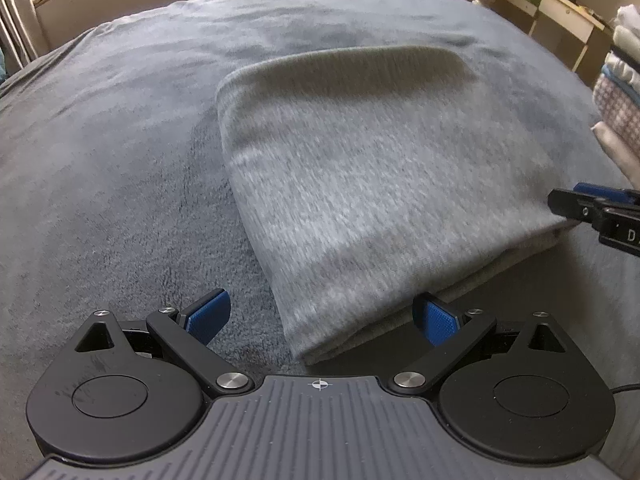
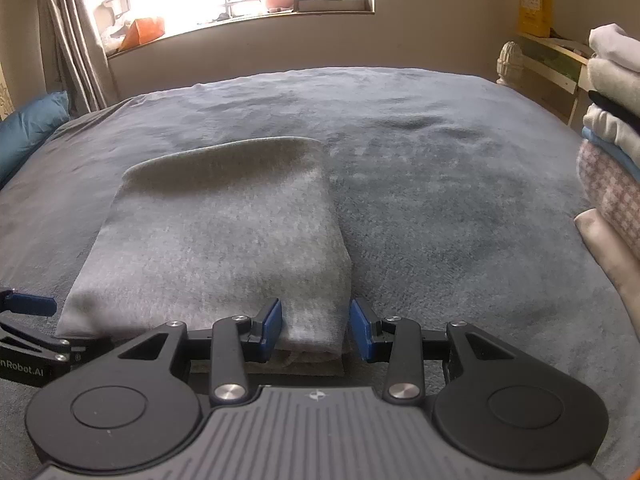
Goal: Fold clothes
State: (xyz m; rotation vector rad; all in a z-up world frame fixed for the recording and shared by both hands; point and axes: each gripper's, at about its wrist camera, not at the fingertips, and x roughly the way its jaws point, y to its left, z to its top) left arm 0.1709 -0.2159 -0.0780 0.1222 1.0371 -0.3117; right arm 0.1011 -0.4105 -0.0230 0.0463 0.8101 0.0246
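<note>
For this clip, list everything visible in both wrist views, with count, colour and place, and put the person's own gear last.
Folded garment: one, light grey, lying flat on the bed, near edge by both tongs.
Blanket: one, dark grey, covering the bed.
Pile of folded clothes: one stack, white, blue and pink check, at the bed's right edge.
Pillow: one, blue, far left of the bed.
Curtain: one, beige, left of the window.
Window sill: one, cluttered; an orange thing on its left.
Shelf: one, pale wood, right wall, yellow box on top.
Left tongs: one, black with blue pads, open at the garment's near left corner.
Right tongs: one, same colours, open around the near right corner.
</note>
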